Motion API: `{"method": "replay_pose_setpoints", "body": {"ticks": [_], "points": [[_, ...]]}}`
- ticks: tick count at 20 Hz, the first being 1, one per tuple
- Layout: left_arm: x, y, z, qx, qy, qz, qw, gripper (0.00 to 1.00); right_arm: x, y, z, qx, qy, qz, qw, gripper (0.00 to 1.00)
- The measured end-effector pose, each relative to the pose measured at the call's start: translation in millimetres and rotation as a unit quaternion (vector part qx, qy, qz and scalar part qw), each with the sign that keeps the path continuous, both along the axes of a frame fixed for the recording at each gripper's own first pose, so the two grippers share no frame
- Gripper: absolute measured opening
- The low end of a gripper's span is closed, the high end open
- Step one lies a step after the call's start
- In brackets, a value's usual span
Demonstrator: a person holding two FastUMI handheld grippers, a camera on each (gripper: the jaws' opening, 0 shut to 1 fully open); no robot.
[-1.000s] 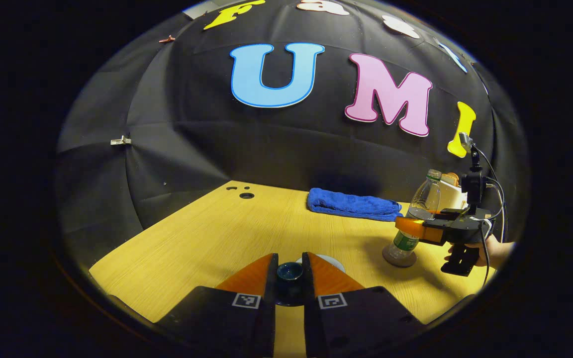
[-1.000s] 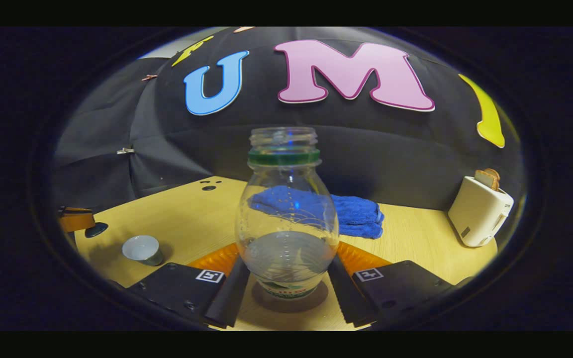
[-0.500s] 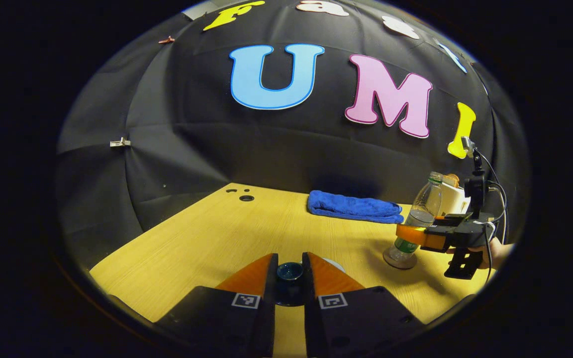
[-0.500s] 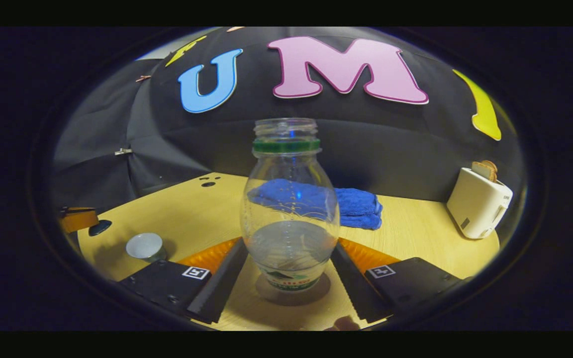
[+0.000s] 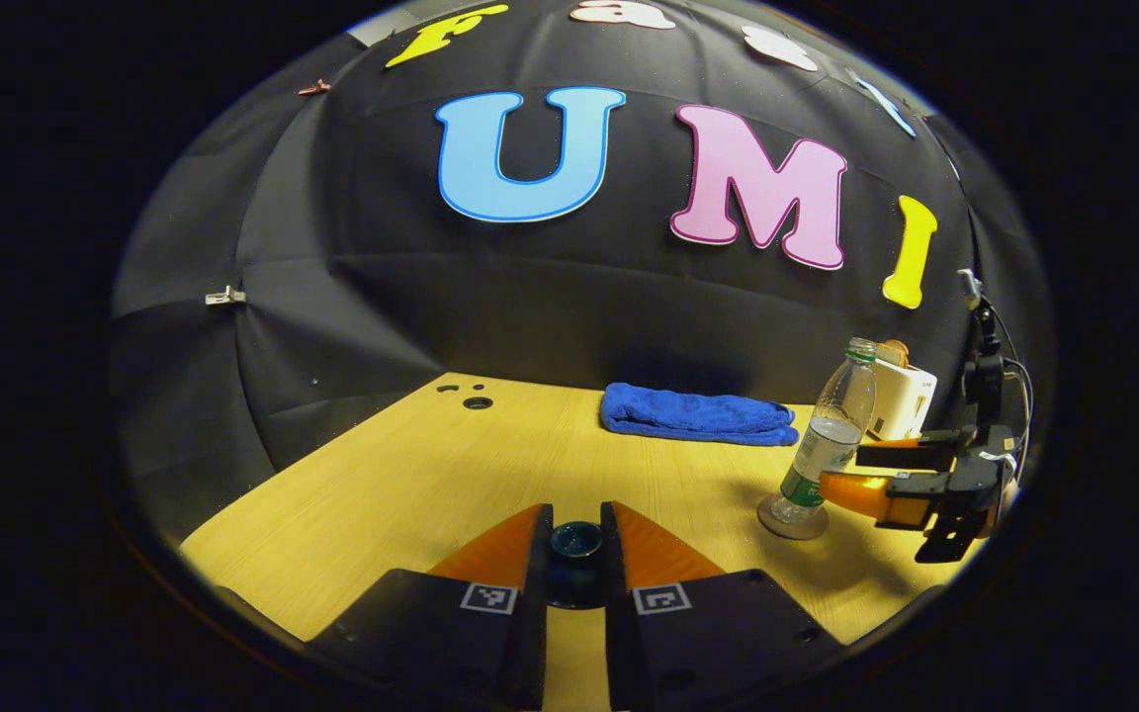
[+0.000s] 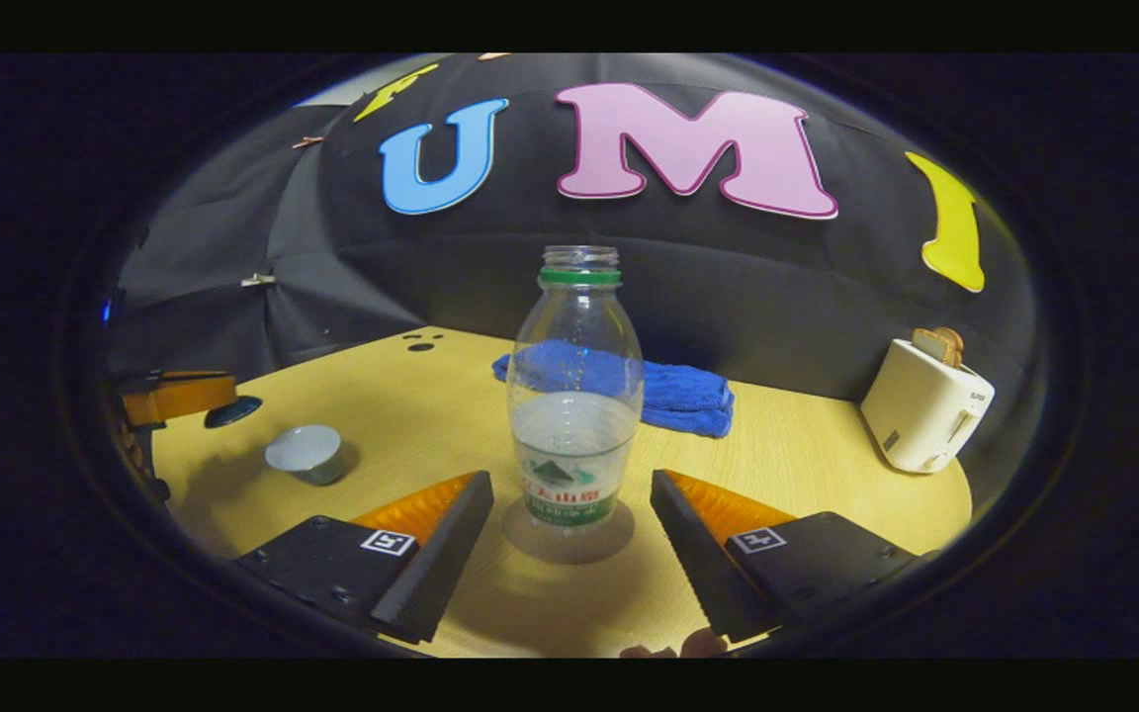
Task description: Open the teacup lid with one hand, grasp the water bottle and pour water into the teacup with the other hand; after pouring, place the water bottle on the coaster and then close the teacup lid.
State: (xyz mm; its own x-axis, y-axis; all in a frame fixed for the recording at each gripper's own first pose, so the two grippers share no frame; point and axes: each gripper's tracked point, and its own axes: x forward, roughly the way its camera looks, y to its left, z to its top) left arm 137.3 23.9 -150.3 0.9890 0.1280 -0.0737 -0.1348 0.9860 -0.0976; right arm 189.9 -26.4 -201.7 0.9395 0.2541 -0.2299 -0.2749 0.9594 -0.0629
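Both fingers (image 6: 431,554) now off bottle (image 6: 575,415), withdrawn

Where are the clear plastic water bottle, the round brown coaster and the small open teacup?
Clear plastic water bottle (image 6: 575,435): right gripper view, on its waterline.
Round brown coaster (image 6: 569,544): right gripper view, front edge showing under the bottle.
Small open teacup (image 6: 305,451): right gripper view, pale inside near the rim.

Your right claw (image 6: 571,539) is spread wide, clear of the clear plastic water bottle (image 6: 575,396) standing upright on its round brown coaster (image 6: 569,544). Left of the bottle sits the uncovered teacup (image 6: 305,453); the white toaster (image 6: 923,407) stands to its right.
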Motion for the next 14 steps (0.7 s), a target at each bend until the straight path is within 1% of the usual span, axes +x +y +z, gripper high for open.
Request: {"method": "replay_pose_setpoints", "body": {"ticks": [1,2,5,6,8,13,14], "points": [[5,-3,-5,-0.002,0.002,-0.002,1.000,0.32,-6,-3,0,-0.004,0.000,0.002,1.000,0.99],[10,-6,-8,-0.003,0.002,-0.003,1.000,0.28,-11,-5,0,-0.004,0.002,0.004,1.000,0.99],[27,-17,-15,0.001,-0.001,-0.010,1.000,0.28,-32,-5,-4,0.019,0.022,0.008,1.000,0.99],[34,-21,-19,0.002,0.002,-0.014,1.000,0.28,-38,-4,-5,0.029,0.028,0.008,0.999,0.96],[45,-27,-26,0.007,0.006,-0.019,1.000,0.28,-46,-3,-10,0.046,0.041,0.007,0.998,0.99],[57,-35,-37,0.035,0.014,-0.024,0.999,0.28,-54,-7,-14,0.057,0.051,0.003,0.997,0.99],[58,-35,-39,0.038,0.016,-0.023,0.999,0.28,-54,-7,-12,0.060,0.051,0.003,0.997,0.96]]}}
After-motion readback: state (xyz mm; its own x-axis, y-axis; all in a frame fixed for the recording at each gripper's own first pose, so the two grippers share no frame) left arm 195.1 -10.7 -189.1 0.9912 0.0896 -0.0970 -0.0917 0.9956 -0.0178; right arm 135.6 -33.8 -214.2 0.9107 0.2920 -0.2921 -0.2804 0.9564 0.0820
